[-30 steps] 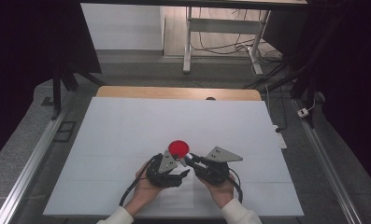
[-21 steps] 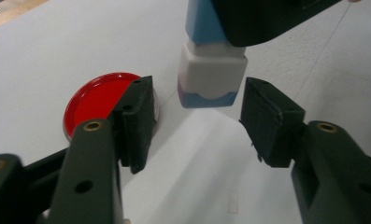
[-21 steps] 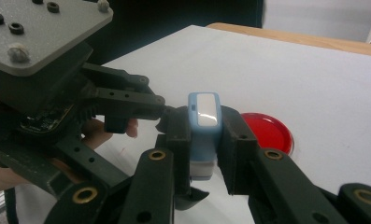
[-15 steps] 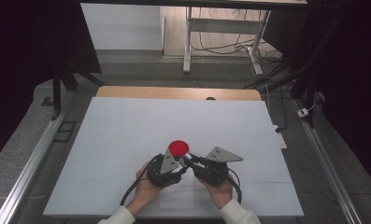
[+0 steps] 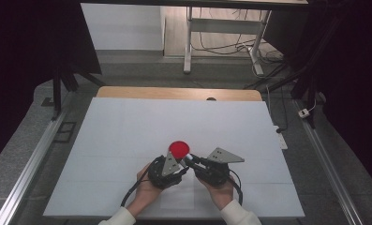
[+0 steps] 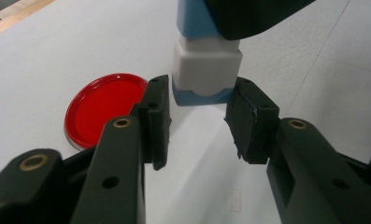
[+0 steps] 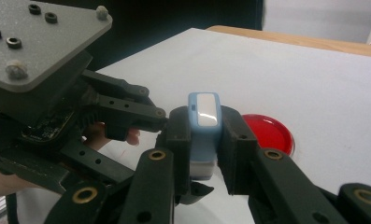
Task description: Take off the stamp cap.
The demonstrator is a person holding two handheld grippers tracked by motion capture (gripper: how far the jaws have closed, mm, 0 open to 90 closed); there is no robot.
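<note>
A small blue and white block (image 7: 203, 109) hangs just above the white table (image 5: 127, 136), and my right gripper (image 7: 205, 116) is shut on its narrow sides. My left gripper (image 6: 200, 84) meets it from the other side. Its jaws have just been closing, and its pads (image 6: 251, 116) now press the block's white and blue lower end (image 6: 206, 65). In the high view both grippers (image 5: 186, 161) come together near the table's front middle, each in a hand. A flat red disc (image 5: 179, 148) lies on the table just beyond them, also seen as the red disc (image 6: 103, 107) left of my left jaw.
The white table top stretches wide to the left, right and far side, ending in a wooden strip (image 5: 174, 93). Metal rails (image 5: 33, 159) run along both sides. A desk frame with cables (image 5: 221, 33) stands on the floor behind.
Both hands stay where they were. The left gripper's jaws look drawn in a little closer around the block beside the red disc.
</note>
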